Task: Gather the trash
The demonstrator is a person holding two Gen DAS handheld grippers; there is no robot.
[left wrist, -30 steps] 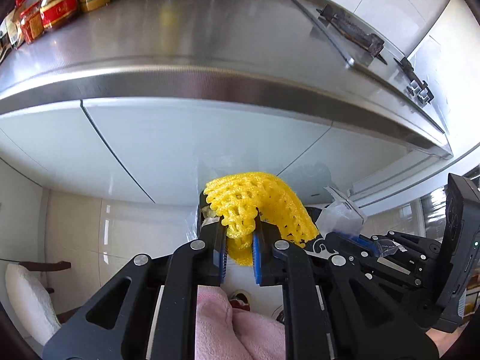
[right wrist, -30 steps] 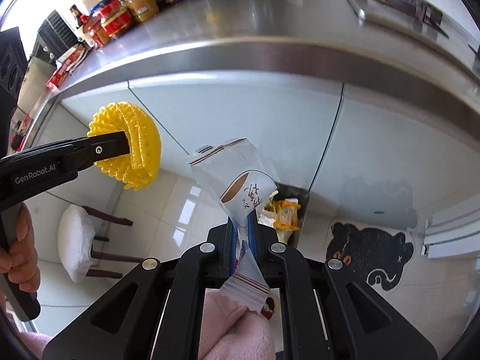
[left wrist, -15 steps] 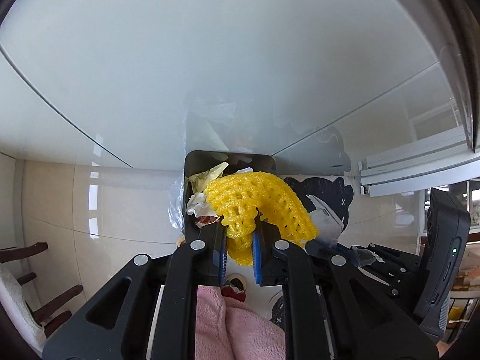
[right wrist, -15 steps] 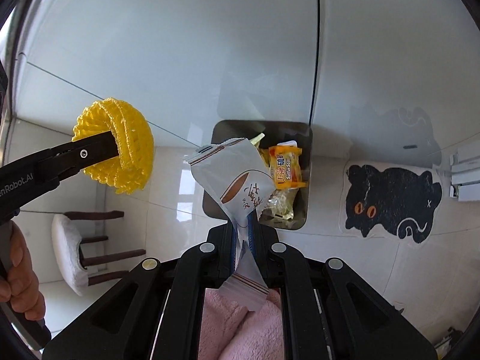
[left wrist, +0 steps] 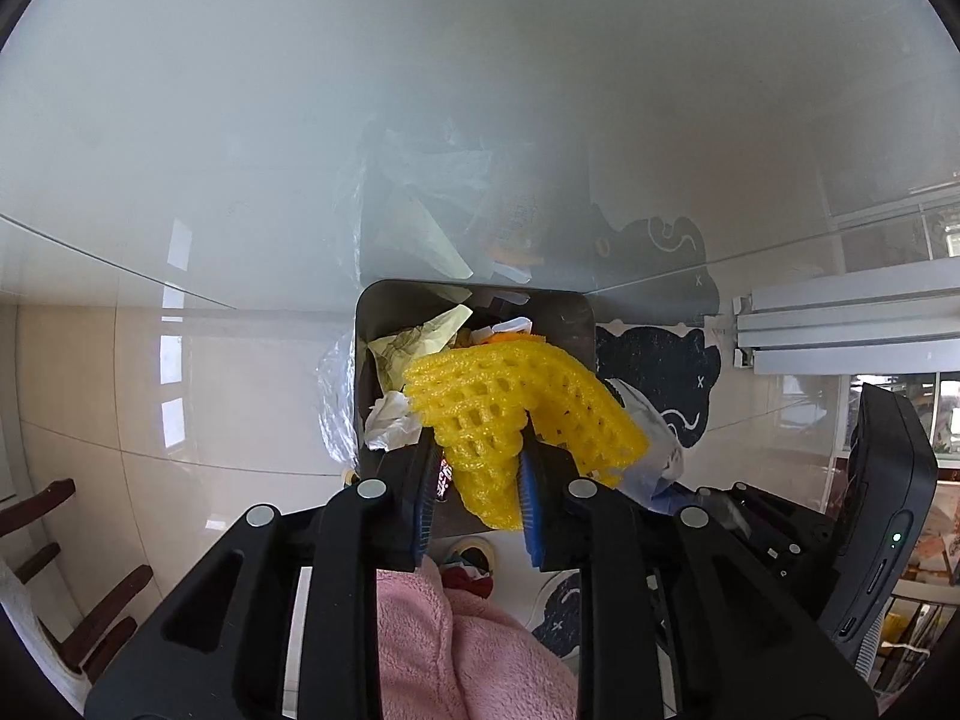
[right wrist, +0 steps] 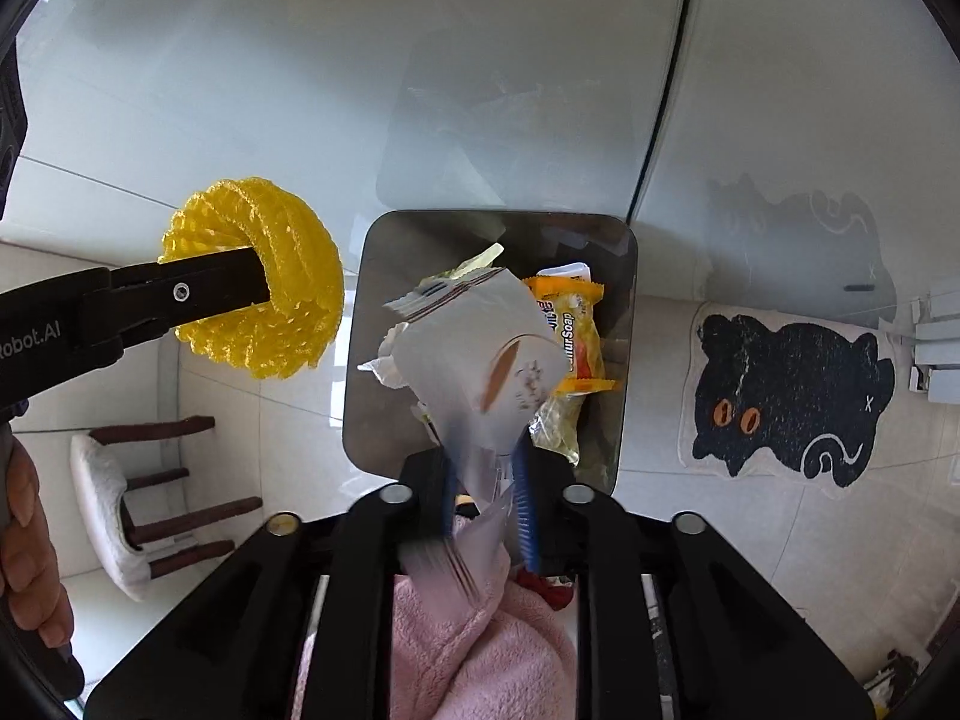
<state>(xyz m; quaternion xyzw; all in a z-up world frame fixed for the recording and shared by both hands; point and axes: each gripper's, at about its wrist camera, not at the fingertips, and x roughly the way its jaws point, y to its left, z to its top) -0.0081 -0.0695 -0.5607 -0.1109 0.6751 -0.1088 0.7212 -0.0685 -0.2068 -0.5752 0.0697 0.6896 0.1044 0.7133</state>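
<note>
A dark square trash bin [left wrist: 573,315] [right wrist: 369,372] stands on the floor against white cabinet doors, holding wrappers and crumpled paper. My left gripper [left wrist: 477,480] has its jaws a little apart with a yellow foam net [left wrist: 510,402] [right wrist: 264,282] still between the pads, above the bin. My right gripper [right wrist: 486,480] has parted jaws; a white sachet wrapper [right wrist: 480,354], blurred, sits between them over the bin.
A black cat-shaped mat [right wrist: 786,390] [left wrist: 654,372] lies on the tiled floor right of the bin. A wooden stool with a white cushion [right wrist: 120,498] stands to the left. Glossy cabinet doors [left wrist: 420,90] rise behind the bin. My pink sleeve shows below both grippers.
Both grippers dropped from counter height to just over the bin. Both jaws have widened; the sachet is blurred and slipping in the right gripper.
</note>
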